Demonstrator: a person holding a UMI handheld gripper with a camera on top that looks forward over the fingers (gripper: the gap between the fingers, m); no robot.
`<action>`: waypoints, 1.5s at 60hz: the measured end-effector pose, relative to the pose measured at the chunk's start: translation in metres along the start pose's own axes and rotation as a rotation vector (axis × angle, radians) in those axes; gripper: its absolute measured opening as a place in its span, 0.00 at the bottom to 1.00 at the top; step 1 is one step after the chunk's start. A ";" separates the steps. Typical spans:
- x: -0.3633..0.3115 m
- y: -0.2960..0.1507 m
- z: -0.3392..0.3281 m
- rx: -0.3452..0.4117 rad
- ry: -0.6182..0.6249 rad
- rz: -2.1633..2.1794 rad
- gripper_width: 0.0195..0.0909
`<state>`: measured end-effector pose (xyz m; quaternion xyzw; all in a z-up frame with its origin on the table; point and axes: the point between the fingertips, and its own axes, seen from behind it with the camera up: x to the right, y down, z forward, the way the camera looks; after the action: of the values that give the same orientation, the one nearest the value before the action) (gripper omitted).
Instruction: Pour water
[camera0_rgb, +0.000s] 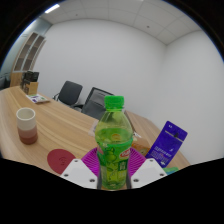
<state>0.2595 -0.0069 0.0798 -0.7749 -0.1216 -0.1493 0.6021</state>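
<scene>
The gripper (113, 172) holds the green bottle (113, 140) upright between its fingers; the cup (27, 124) stands on the table (62, 128), to the left and a little beyond.

purple carton (170, 142) on wooden table (60, 130) | red coaster (60, 159) | office chairs (84, 97) behind

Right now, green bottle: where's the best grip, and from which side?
Mid-body of the green bottle, at the label, approached level from the gripper side. It stands upright between the fingers, its round body wider than the capped neck. The cup and purple carton stand apart.
</scene>
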 end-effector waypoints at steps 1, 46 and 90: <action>-0.003 -0.002 -0.001 -0.004 -0.004 -0.035 0.18; -0.109 -0.104 0.008 -0.020 -0.009 -1.641 0.21; -0.119 -0.123 -0.027 -0.005 -0.278 -0.180 0.22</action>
<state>0.1020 -0.0042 0.1513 -0.7755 -0.2723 -0.0941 0.5617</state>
